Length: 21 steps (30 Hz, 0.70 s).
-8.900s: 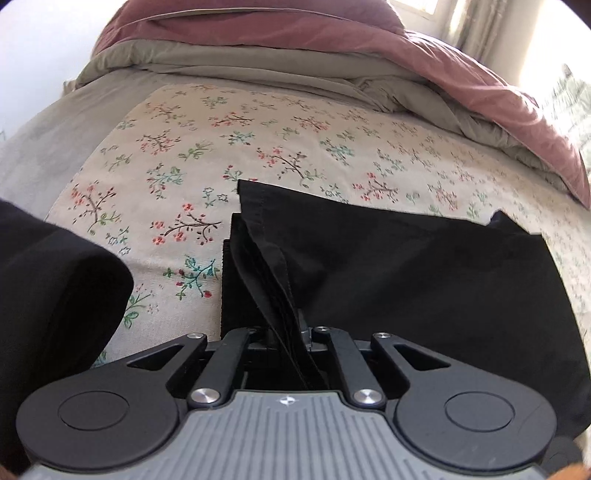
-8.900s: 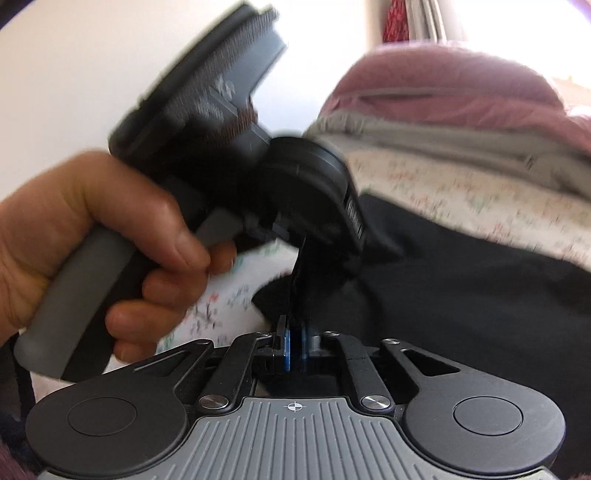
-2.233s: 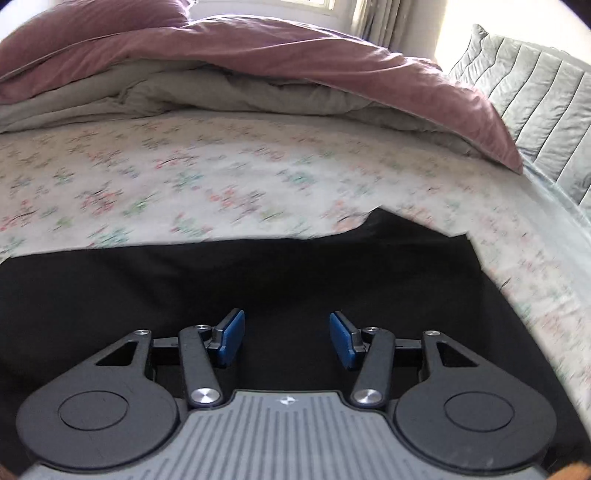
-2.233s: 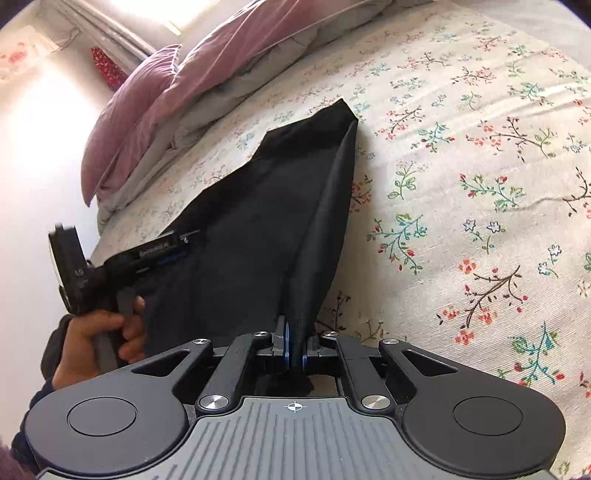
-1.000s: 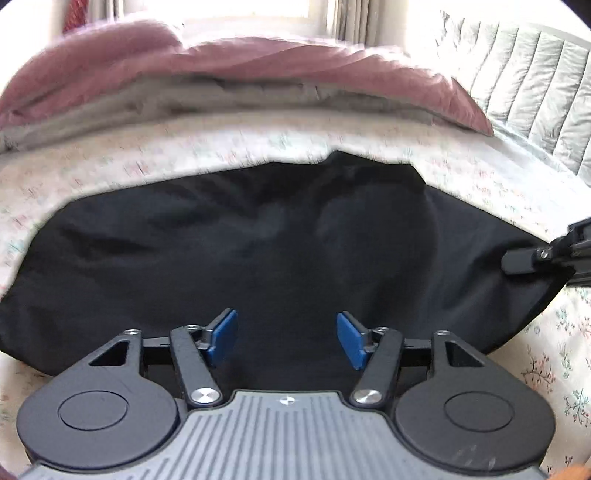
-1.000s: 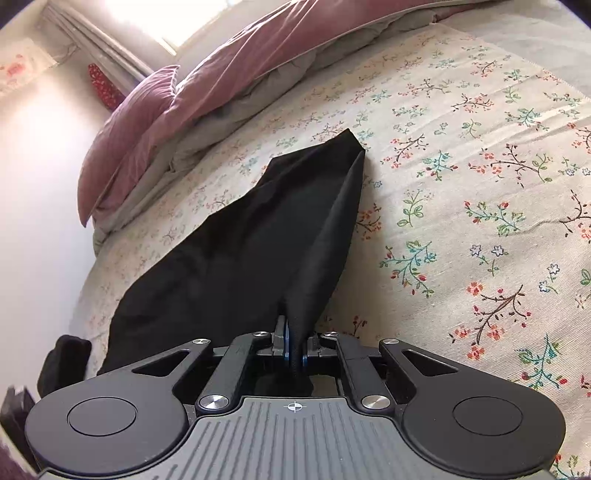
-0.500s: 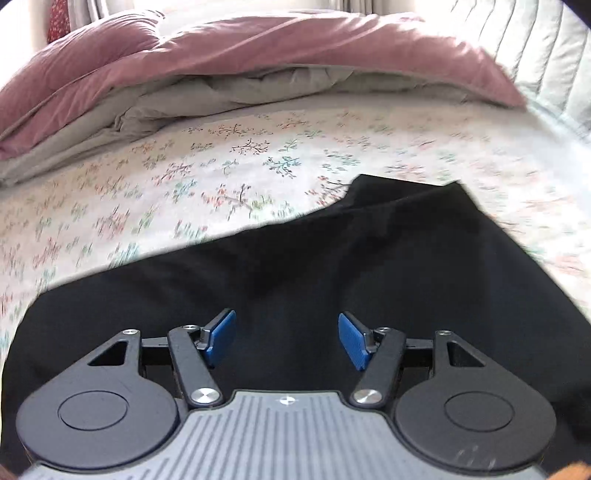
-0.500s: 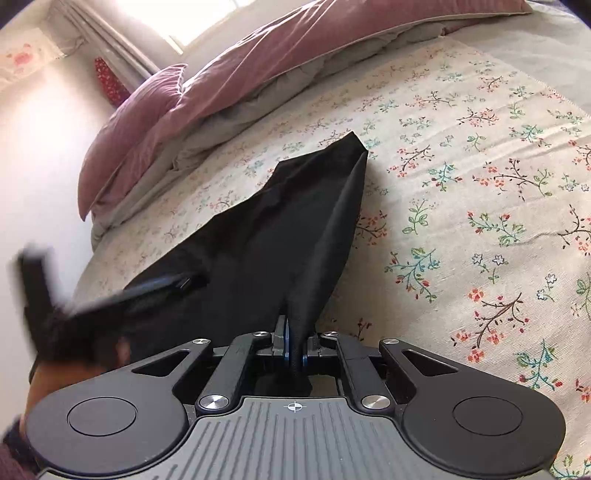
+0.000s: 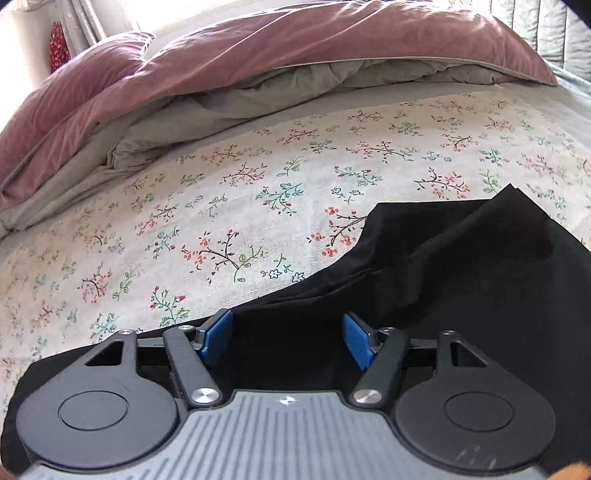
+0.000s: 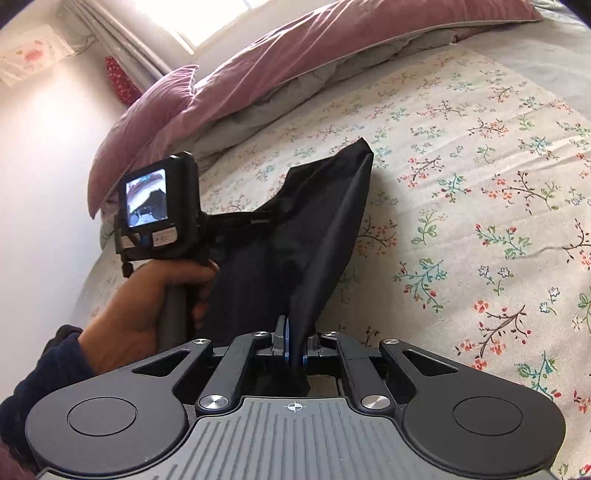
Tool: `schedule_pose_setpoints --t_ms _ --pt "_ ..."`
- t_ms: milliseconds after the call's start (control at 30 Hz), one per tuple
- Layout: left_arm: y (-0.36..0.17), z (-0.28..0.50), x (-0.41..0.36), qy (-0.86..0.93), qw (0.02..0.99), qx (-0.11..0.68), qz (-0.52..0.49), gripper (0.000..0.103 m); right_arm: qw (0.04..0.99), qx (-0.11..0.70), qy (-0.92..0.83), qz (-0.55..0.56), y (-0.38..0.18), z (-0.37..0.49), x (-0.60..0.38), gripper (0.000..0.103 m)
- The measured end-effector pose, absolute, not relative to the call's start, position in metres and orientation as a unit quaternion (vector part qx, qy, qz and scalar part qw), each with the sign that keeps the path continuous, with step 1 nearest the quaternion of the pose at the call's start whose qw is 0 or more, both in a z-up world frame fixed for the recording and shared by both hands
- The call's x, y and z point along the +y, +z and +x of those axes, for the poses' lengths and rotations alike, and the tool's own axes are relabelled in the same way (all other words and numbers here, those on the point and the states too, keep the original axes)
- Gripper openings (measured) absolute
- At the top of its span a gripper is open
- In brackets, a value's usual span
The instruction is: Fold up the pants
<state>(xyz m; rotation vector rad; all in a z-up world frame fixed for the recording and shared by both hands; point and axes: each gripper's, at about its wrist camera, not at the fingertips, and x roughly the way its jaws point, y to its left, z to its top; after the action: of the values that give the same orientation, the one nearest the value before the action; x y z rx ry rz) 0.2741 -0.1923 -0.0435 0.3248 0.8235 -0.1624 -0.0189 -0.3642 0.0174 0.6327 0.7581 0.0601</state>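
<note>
The black pants (image 9: 461, 280) lie folded on the floral bed sheet (image 9: 221, 221). My left gripper (image 9: 286, 338) is open, its blue pads (image 9: 216, 332) wide apart just above the pants' near edge, holding nothing. My right gripper (image 10: 293, 347) is shut on a corner of the pants (image 10: 314, 236) and holds that edge lifted, so the cloth rises in a ridge from the bed. The left gripper's body (image 10: 159, 210) and the hand holding it show in the right wrist view, to the left of the pants.
A mauve and grey duvet (image 9: 295, 55) is bunched along the far side of the bed, with a mauve pillow (image 10: 147, 110) at the left. A padded headboard (image 9: 554, 29) is at the far right. A window with curtains (image 10: 122, 40) is behind.
My left gripper, still open, has swung left over the pants, so their far edge now shows at the right. My right gripper has held its grip on the lifted corner almost without moving.
</note>
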Motion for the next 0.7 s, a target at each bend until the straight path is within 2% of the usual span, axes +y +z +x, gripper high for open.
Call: schedule_pose_setpoints --t_ms 133,233,367,433,500,700 --pt "-0.027 0.275 -0.183 -0.115 0.892 0.427 0.097 0.092 0.884 0.359 0.029 0.298 0.021 -0.023 -0.362 0.007" --pt "0.0 0.258 -0.188 -0.163 0.893 0.415 0.066 0.092 0.891 0.36 0.019 0.275 0.022 -0.026 -0.358 0.007" --pt "0.037 0.229 -0.216 -0.25 0.886 0.385 0.064 0.103 0.905 0.354 0.017 0.237 0.027 -0.028 -0.345 0.007" --pt "0.049 0.218 -0.236 -0.288 0.875 0.383 0.065 0.103 0.909 0.353 0.015 0.224 0.027 -0.028 -0.34 0.007" --pt "0.05 0.21 -0.26 -0.302 0.864 0.391 0.093 0.103 0.91 0.353 0.011 0.217 0.027 -0.027 -0.337 0.007" --pt "0.021 0.193 -0.332 -0.301 0.838 0.363 0.273 0.103 0.917 0.353 0.008 0.187 0.029 -0.031 -0.327 0.007"
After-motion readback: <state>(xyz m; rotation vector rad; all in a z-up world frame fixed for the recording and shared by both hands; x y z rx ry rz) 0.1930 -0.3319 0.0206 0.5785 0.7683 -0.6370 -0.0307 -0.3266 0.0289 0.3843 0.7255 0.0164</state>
